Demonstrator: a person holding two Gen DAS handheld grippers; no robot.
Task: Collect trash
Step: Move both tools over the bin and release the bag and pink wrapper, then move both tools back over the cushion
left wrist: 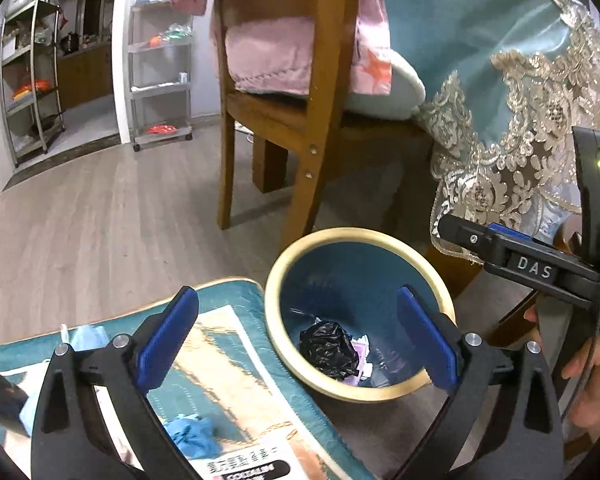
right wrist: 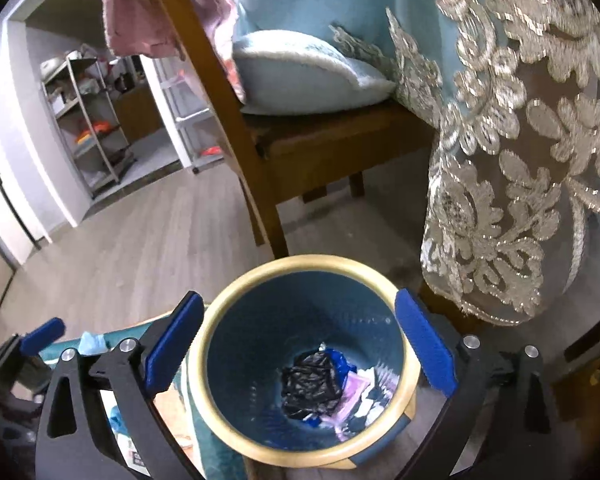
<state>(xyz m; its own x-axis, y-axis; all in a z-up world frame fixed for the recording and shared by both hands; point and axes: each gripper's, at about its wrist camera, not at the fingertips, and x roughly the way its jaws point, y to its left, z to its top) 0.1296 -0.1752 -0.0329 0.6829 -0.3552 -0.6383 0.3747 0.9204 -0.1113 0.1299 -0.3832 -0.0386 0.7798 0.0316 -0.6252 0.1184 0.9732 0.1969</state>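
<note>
home dining area: wooden chair (left wrist: pixel 296 120), lace tablecloth (right wrist: pixel 512 152)

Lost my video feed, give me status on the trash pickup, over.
Both hand-held grippers open, empty: left, right. Bin holds black bag. Blue wad left on cushion. Nothing blocking.

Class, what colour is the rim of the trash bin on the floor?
The trash bin's rim is cream-yellow around a blue inside; the right wrist view shows it best.
</note>
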